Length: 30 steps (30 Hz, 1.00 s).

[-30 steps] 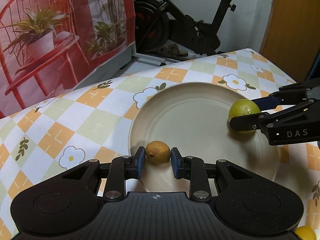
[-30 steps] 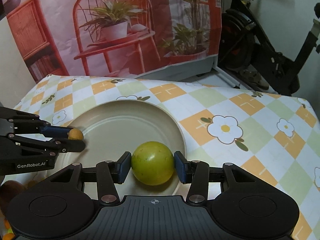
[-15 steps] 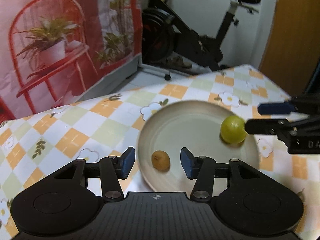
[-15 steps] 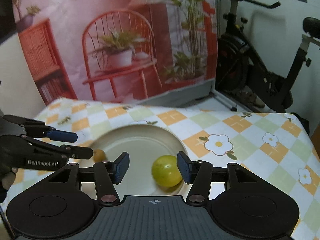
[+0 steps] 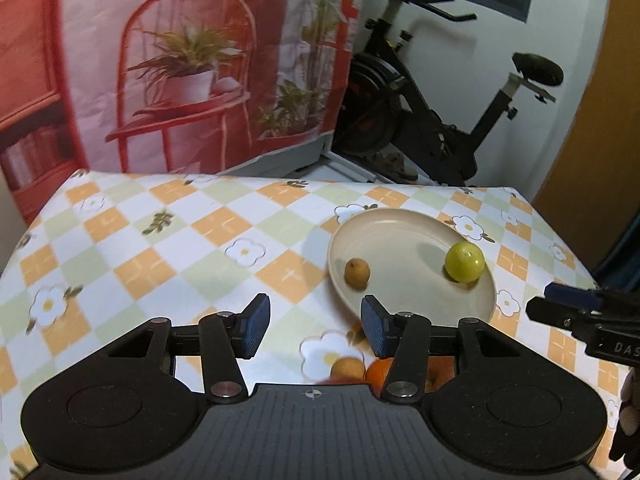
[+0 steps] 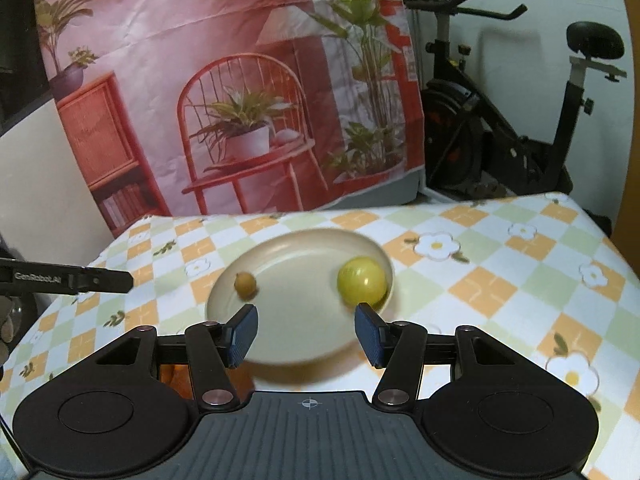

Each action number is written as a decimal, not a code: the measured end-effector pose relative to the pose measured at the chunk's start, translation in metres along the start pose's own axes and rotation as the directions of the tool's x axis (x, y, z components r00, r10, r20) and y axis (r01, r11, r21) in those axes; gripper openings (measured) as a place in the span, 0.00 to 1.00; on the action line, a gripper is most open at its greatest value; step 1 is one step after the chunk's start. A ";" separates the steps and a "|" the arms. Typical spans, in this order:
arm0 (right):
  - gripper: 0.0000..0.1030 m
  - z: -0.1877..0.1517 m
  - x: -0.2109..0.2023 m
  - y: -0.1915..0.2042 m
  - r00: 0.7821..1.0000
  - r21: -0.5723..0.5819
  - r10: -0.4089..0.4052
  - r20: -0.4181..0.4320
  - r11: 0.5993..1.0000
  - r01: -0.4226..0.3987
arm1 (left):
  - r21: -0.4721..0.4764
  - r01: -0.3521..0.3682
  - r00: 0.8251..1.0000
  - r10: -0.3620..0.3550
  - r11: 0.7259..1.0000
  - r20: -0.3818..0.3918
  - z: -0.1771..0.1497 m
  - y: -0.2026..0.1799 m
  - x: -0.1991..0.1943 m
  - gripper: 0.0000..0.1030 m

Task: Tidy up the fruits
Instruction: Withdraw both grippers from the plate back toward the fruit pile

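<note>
A beige plate (image 5: 400, 296) (image 6: 296, 344) lies on the checked tablecloth. On it rest a small brown fruit (image 5: 357, 273) (image 6: 245, 284) at the left and a round green fruit (image 5: 464, 261) (image 6: 362, 281) at the right. My left gripper (image 5: 314, 326) hangs open above the cloth, short of the plate, nothing between its pads. My right gripper (image 6: 306, 336) is open over the plate's near rim, also holding nothing. Each gripper shows at the edge of the other's view: the right gripper (image 5: 568, 304), the left gripper (image 6: 100, 280).
Several orange and yellow fruits (image 5: 360, 370) lie on the cloth just under my left gripper; one orange fruit (image 6: 176, 376) peeks below the right one. A printed red backdrop (image 5: 180, 60) and an exercise bike (image 5: 440, 120) stand beyond the table's far edge.
Both grippers let go of their fruits on the plate, opened, and pulled back and upward. The small brown fruit and the green fruit stay on the plate.
</note>
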State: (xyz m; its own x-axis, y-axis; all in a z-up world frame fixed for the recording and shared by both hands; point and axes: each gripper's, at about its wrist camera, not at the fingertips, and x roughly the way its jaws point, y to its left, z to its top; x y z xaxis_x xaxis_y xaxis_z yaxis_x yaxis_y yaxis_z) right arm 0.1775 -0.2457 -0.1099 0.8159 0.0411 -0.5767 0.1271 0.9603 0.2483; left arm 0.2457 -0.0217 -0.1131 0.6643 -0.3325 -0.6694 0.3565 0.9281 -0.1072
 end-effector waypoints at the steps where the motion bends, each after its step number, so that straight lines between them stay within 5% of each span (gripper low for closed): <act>1: 0.49 -0.002 0.000 0.001 1.000 0.000 0.001 -0.008 1.000 -0.001 | -0.011 -0.003 1.000 0.003 1.000 0.001 -0.002 0.001 -0.002 0.51; 5: 0.50 -0.004 0.003 0.006 0.999 -0.003 0.003 -0.039 1.000 -0.003 | -0.041 -0.003 1.000 0.003 0.999 -0.001 -0.009 0.001 -0.003 0.51; 16: 0.76 0.016 0.040 0.044 0.978 -0.118 0.022 -0.206 0.992 -0.047 | -0.059 -0.025 1.000 0.025 0.998 0.006 -0.019 0.004 -0.006 0.51; 30: 0.77 0.018 0.075 0.059 0.937 -0.156 0.011 -0.348 0.985 -0.070 | -0.062 -0.017 1.000 0.016 0.998 -0.012 -0.020 0.000 -0.003 0.51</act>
State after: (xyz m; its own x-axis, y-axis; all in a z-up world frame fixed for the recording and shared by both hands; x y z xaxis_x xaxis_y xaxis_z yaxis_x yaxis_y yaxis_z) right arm 0.2566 -0.1904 -0.1249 0.5699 0.1452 -0.8088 -0.0197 0.9864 0.1632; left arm 0.2305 -0.0171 -0.1257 0.6617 -0.3156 -0.6801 0.3040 0.9421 -0.1414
